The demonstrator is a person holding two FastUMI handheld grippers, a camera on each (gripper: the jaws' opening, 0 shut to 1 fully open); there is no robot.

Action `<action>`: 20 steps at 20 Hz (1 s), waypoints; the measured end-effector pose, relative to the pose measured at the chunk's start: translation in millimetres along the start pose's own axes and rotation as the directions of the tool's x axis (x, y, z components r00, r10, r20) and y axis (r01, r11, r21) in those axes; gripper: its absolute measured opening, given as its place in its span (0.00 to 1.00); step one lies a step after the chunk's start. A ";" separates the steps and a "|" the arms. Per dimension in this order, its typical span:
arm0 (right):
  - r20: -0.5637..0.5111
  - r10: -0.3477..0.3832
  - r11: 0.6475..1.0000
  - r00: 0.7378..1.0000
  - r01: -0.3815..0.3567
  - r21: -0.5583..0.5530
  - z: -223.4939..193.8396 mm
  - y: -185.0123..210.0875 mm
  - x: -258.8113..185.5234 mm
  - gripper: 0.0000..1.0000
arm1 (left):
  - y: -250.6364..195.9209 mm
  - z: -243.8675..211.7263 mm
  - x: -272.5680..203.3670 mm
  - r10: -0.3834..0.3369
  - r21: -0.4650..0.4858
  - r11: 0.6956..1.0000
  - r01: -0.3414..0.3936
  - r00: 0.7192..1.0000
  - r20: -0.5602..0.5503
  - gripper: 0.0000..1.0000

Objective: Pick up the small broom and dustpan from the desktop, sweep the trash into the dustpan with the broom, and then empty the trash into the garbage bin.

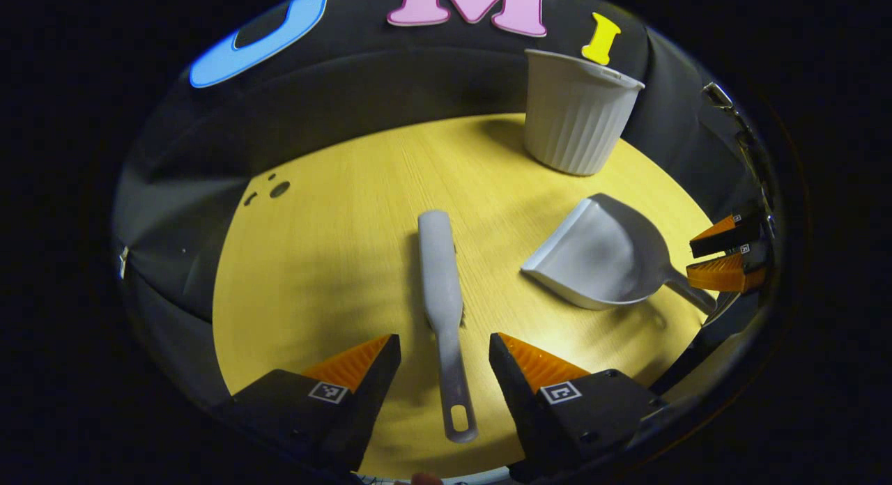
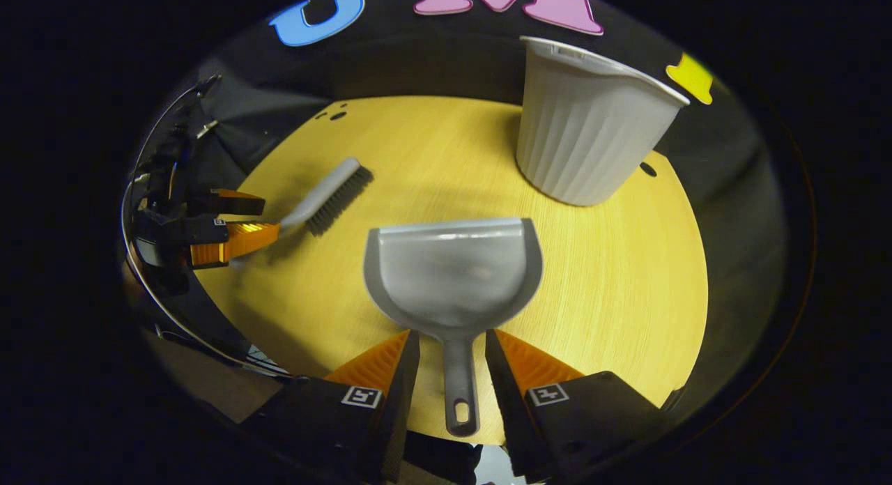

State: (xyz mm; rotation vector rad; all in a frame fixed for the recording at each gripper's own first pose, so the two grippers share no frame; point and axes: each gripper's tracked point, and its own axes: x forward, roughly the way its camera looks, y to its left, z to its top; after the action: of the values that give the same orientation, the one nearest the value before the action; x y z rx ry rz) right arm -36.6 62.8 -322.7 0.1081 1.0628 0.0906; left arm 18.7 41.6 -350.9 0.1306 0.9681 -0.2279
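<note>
- Surface (image 2: 613, 276): round, yellow wood grain, carrying every item listed here.
- Garbage bin (image 2: 589, 133): pale ribbed tub, upright at the far edge of the surface; my landmark for the rest. In the left gripper view the bin (image 1: 575, 116) sits at the far right.
- Dustpan (image 2: 453, 276): grey, lying flat on the surface just on my side of the bin, mouth turned away from me, handle pointing back at me. In the left gripper view the dustpan (image 1: 599, 258) lies just below the bin.
- Broom (image 1: 440, 283): small and grey, lying flat on the surface, well apart from the bin, beyond the dustpan from it. Its handle end, with a hanging slot, points toward me. In the right gripper view the broom (image 2: 327, 192) shows its dark bristles.
- My left tongs (image 1: 444, 363): released, fingers spread to either side of the broom's handle, not pressing it.
- My right tongs (image 2: 451, 356): released, fingers to either side of the dustpan's handle, close beside it. I cannot tell whether they touch it.
- Dark holes (image 1: 272, 189): a few in the surface, at the edge far from the bin.
</note>
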 end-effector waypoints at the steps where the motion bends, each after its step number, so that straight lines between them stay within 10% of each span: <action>1: 0.053 0.013 1.000 0.998 -0.014 0.001 13.0 5.0 -9.2 0.63 | -0.9 9.9 -10.4 -0.005 -0.012 1.000 0.005 0.999 0.041 0.84; 9: 0.483 0.002 1.000 0.876 -0.005 0.004 133.8 25.9 -100.6 0.84 | -21.4 131.9 -119.6 -0.027 -0.005 0.999 0.034 0.865 0.502 0.95; 16: 0.721 -0.083 0.995 0.688 0.092 0.026 198.9 8.6 -169.8 0.97 | -26.2 193.6 -213.2 0.030 -0.040 0.999 -0.002 0.693 0.720 0.95; 20: 0.753 -0.081 0.995 0.653 0.103 0.017 205.3 22.0 -184.1 0.97 | -29.5 197.9 -229.4 0.042 -0.032 0.999 -0.027 0.658 0.752 0.95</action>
State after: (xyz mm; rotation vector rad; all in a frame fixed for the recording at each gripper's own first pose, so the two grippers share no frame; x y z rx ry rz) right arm 53.5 52.2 -61.4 0.0553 0.2138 -0.0374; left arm 44.5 1.9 -50.3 0.0256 0.1205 -0.2093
